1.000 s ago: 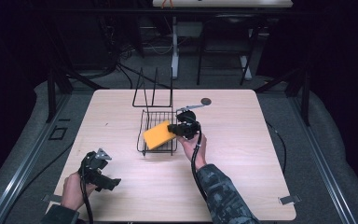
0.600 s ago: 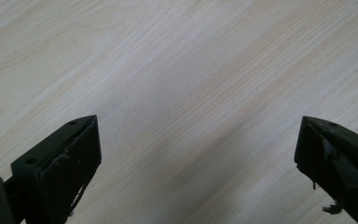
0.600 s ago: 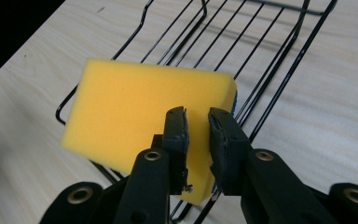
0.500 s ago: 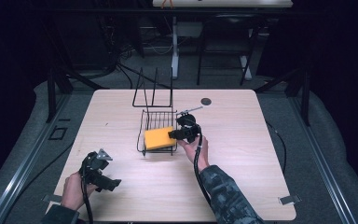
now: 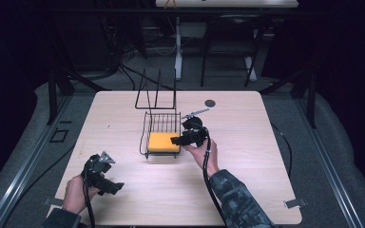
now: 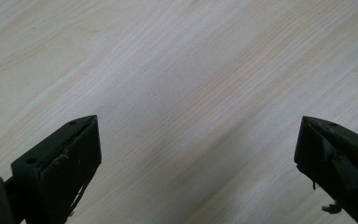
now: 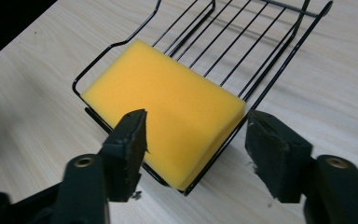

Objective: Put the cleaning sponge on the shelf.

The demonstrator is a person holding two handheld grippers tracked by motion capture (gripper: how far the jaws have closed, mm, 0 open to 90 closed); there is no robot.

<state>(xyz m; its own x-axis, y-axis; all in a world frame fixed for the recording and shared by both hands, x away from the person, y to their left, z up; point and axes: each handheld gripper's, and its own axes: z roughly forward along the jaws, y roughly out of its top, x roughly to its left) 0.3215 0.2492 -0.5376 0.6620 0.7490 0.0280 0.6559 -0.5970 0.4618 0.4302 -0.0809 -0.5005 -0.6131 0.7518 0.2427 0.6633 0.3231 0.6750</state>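
Observation:
A yellow sponge (image 5: 164, 141) lies flat in the near end of a black wire basket (image 5: 145, 134) at the middle of the wooden table. My right gripper (image 5: 178, 140) sits at the basket's right side. In the right gripper view the sponge (image 7: 168, 98) rests on the basket wires (image 7: 270, 79). The right gripper (image 7: 198, 123) has just been opening its jaws. They straddle the sponge's near corner and the pads stand clear of it. My left gripper (image 5: 116, 186) hovers over bare wood at the front left. It (image 6: 198, 135) is open wide with nothing between its jaws.
A taller black wire rack (image 5: 156, 92) stands upright just behind the basket. A small dark disc (image 5: 210, 102) lies near the table's far edge. Bare tabletop (image 5: 266, 156) spreads to the right and the front. Dark floor and stands surround the table.
The sponge, held tilted over the basket a second ago, now lies flat inside it. The right jaws have opened off it. The left hand has stayed put.

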